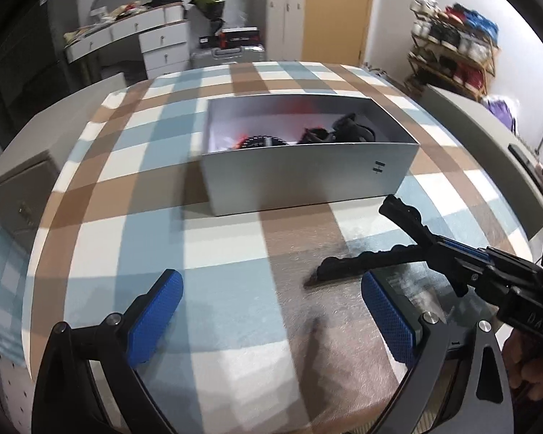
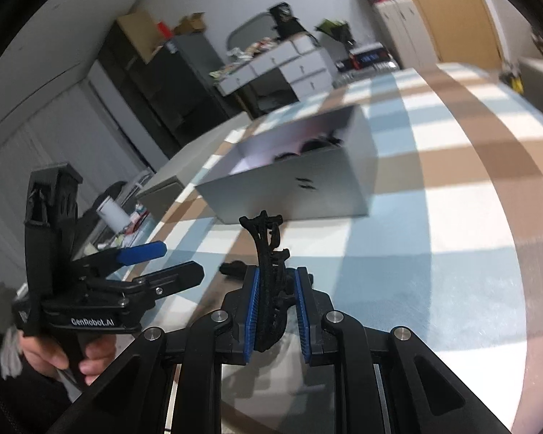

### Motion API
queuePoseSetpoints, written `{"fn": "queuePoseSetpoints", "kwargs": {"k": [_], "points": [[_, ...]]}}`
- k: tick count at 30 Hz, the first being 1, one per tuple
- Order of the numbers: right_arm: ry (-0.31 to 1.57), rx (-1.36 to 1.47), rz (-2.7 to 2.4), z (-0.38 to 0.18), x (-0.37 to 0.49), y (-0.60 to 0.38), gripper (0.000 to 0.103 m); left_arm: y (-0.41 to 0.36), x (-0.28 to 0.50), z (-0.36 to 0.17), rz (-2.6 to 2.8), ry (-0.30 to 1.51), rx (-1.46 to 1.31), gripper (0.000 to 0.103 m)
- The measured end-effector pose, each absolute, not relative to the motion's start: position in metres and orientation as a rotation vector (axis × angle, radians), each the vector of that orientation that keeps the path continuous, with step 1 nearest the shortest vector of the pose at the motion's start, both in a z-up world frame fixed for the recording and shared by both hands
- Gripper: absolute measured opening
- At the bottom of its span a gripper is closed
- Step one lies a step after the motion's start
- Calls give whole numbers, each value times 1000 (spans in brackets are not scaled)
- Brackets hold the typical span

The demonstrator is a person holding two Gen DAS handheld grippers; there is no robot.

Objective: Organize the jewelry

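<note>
We are clenching the right gripper (image 2: 277, 311) on a black, toothed hair claw (image 2: 269, 275); the left gripper (image 1: 271, 322) is gaping released. At twelve o'clock, the silver box (image 1: 307, 177) is holding dark accessories (image 1: 329, 132).

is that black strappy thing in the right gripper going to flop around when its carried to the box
Probably a little. The black strap piece looks openwork and curved, and its free ends splay apart past the right gripper, so it seems flexible, not limp. It looks light, and the ribbed pads should hold it.
</note>
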State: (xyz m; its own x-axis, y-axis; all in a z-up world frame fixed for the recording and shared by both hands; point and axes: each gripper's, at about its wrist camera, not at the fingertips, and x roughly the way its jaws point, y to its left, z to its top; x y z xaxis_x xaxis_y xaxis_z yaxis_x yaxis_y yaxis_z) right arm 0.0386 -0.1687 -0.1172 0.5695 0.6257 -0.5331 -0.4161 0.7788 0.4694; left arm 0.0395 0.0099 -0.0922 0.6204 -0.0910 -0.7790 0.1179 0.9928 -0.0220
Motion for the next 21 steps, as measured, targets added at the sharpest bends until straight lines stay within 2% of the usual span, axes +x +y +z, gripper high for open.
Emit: {"fn": "queuePoseSetpoints", "kwargs": {"k": [6,21], "points": [[818,363,596,-130,45,-184,18,2,49,-93,-194,890,-19,97],[696,448,533,-116,35,-219,18,-62,62,-105,-407,908,306,96]]}}
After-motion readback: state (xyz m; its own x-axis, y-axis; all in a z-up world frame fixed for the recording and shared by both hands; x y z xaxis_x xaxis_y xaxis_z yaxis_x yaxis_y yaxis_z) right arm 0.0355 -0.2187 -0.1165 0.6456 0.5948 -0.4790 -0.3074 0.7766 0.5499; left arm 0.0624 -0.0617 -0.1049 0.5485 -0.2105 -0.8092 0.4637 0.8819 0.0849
